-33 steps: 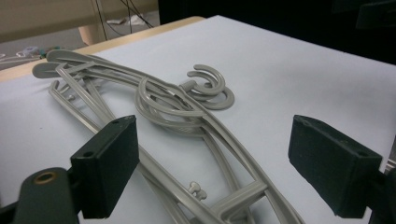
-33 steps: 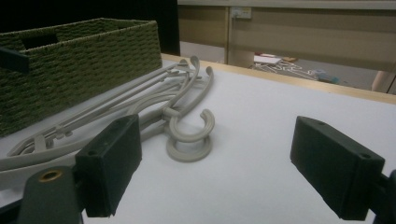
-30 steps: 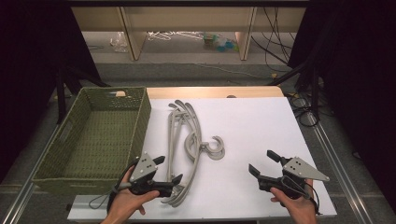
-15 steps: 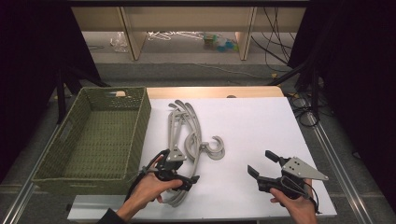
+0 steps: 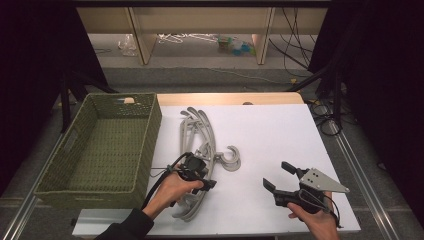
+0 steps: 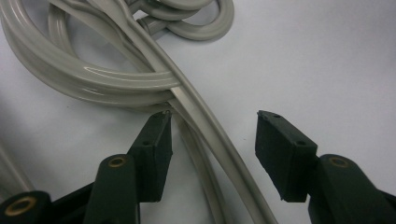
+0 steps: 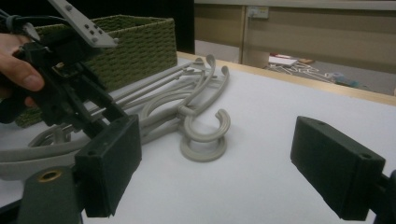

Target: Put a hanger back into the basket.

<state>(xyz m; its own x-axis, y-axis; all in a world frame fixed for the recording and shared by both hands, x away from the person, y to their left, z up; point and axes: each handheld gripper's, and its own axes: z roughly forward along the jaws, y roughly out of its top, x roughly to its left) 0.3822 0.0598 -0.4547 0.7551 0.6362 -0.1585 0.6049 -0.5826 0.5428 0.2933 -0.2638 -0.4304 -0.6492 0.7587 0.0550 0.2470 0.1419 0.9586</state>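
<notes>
The pile of pale grey plastic coat hangers (image 5: 200,150) lies on the white desk (image 5: 280,130) just beside the green woven basket (image 5: 100,150), handy, I'd judge, for lifting them across into it. The left claw (image 5: 199,176) is down over the near end of the pile, jaws gaping wide astride one hanger arm (image 6: 210,130), the left pad about touching it, nothing gripped yet. The right claw (image 5: 280,176) waits well apart, wide open and empty.
</notes>
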